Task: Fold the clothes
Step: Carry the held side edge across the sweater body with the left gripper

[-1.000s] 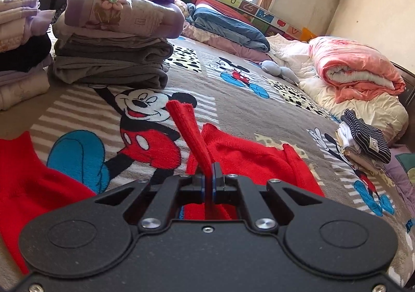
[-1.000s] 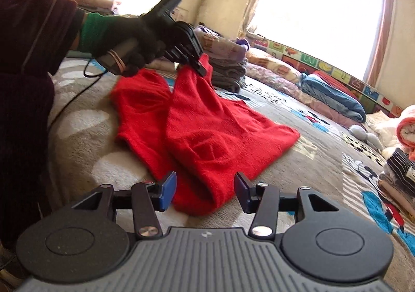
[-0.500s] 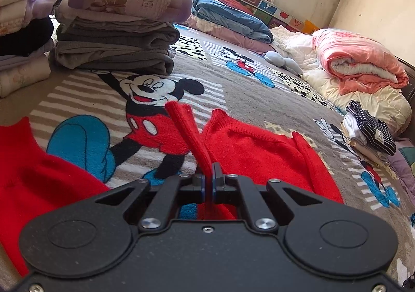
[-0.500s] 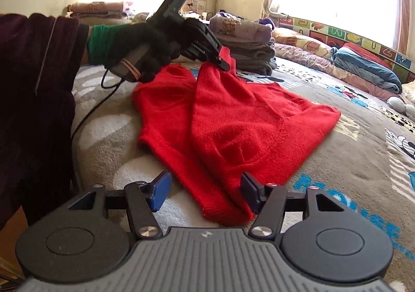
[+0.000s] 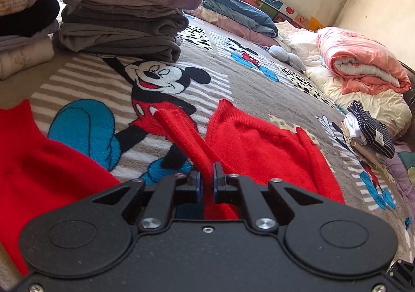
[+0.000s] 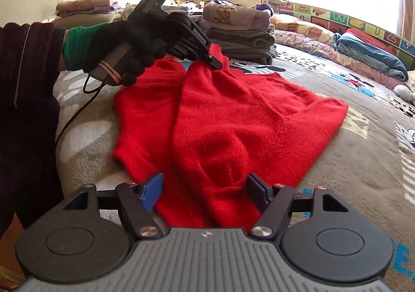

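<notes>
A red knitted sweater (image 6: 233, 120) lies spread on the cartoon-print blanket (image 6: 363, 162), partly folded over itself. My left gripper (image 5: 206, 177) is shut on a ribbed edge of the red sweater (image 5: 259, 144), which sticks up between its pads. From the right wrist view the left gripper (image 6: 215, 62) is held by a gloved hand (image 6: 124, 40) and lifts that edge at the sweater's far side. My right gripper (image 6: 203, 190) is open low over the sweater's near hem, with cloth between its blue pads (image 6: 151, 189) but not pinched.
A stack of folded grey and lilac clothes (image 5: 124, 22) stands at the back left, with another pile (image 5: 23, 19) beside it. A rolled pink quilt (image 5: 363, 71) and folded striped clothes (image 5: 371, 133) lie at the right. A dark sleeve (image 6: 26, 110) fills the left side.
The left gripper has carried the held red edge lower and forward, toward the sweater's far side. The right gripper has moved closer to the near hem, still open.
</notes>
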Available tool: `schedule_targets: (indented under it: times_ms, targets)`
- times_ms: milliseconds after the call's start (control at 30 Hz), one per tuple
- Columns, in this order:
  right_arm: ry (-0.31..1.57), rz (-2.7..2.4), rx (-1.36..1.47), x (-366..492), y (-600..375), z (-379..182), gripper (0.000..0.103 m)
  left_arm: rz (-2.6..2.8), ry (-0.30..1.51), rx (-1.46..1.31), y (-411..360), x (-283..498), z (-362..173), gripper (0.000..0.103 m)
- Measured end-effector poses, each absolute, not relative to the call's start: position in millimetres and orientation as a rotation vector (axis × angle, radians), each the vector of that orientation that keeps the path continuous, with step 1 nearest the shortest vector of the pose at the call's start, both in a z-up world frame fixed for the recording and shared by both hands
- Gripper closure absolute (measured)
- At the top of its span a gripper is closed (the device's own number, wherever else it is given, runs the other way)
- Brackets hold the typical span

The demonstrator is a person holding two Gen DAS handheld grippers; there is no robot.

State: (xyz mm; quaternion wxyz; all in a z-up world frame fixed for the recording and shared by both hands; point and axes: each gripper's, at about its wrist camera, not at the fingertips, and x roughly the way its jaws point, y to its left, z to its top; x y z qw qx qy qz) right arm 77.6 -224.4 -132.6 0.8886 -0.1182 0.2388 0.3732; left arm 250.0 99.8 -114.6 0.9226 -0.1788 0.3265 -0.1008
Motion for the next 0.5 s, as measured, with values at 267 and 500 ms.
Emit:
schedule_targets:
  times_ms: [267,500]
  targets:
    - [0.488,0.819,-0.307,81,-200,-137,0.031,-0.182,0.696,-0.423,104,248,-119,0.101]
    - [0.513,0.835,-0.267,79,-206,-138,0.03,-0.228,0.659,-0.472,77,260,-67,0.101]
